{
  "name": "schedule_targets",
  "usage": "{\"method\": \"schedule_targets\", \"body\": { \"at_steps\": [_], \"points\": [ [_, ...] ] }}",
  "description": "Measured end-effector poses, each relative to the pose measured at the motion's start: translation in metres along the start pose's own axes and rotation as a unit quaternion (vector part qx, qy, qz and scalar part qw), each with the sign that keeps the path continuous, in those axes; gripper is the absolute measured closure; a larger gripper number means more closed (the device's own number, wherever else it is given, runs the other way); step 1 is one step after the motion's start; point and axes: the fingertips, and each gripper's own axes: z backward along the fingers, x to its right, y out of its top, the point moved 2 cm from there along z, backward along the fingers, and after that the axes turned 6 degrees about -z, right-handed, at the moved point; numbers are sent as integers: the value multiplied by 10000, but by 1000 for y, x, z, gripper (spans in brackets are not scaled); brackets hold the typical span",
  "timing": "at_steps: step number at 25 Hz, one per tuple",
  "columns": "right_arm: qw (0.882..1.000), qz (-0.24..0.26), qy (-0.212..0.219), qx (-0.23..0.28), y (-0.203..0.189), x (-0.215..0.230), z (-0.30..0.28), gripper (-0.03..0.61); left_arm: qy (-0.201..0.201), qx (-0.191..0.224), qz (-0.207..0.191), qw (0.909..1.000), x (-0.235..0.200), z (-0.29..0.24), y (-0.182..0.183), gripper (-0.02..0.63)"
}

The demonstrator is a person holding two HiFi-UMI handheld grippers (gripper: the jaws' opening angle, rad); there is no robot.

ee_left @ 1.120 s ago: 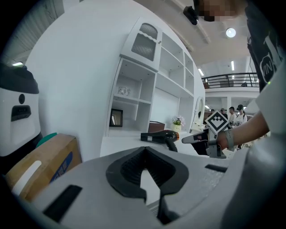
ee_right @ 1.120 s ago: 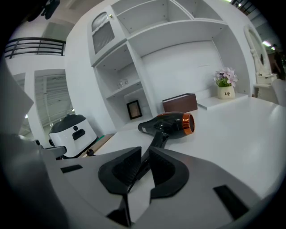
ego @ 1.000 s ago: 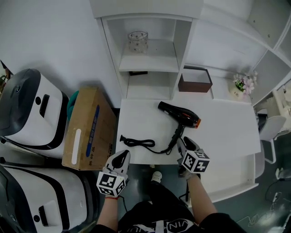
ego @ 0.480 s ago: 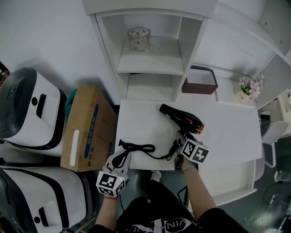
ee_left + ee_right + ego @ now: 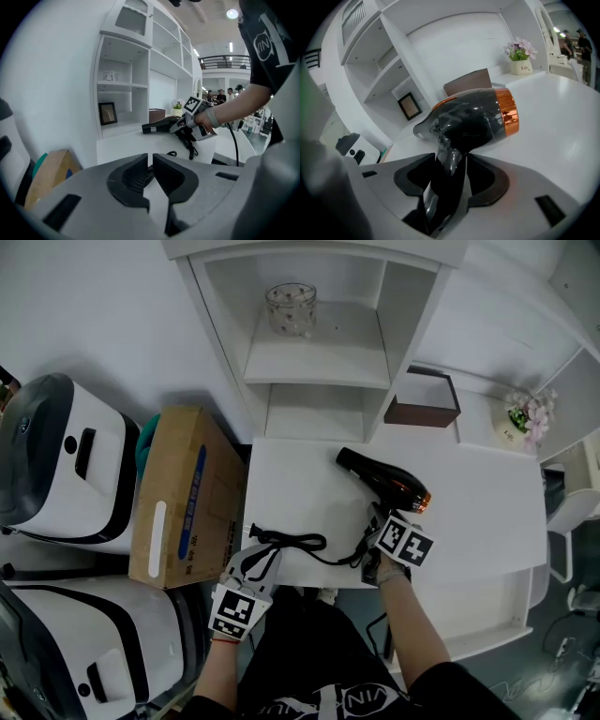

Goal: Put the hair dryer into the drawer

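White bench [image 5: 300, 474] below the shelves [image 5: 314, 362] carries the hair dryer [image 5: 382, 480] on its side, barrel slanting nozzle back-left, orange end right, handle [image 5: 446, 180] toward me. It looks rigid, light, glossy and head-heavy, so I'd grip the handle high up. My right gripper [image 5: 450, 161] straddles it unclamped, its wide jaws just narrowing slightly; the left gripper [image 5: 151, 161] is closed and empty.

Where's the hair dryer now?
In the head view, right of centre, the hair dryer lies on the desk, in front of the brown box, its cord trailing left.
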Motion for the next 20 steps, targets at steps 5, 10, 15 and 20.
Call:
{"method": "schedule_targets", "body": {
  "at_steps": [5,10,15,20],
  "points": [
    [9995,-297,-22,-77,0,0,-3,390,-497,-677,-1398,9866,6,-18,-10,516],
    [9984,-567,-52,-48,-2,-1,-4,402,-1347,-1748,-3199,9214,7,-35,-31,389],
    [9981,-606,-72,-27,-2,-2,-5,402,-2093,-2377,-4006,8598,3,-57,-48,377],
    [9981,-606,-56,-31,-2,-2,-5,402,-3205,-2967,-3660,8218,11,-64,-56,377]
  ]
}}
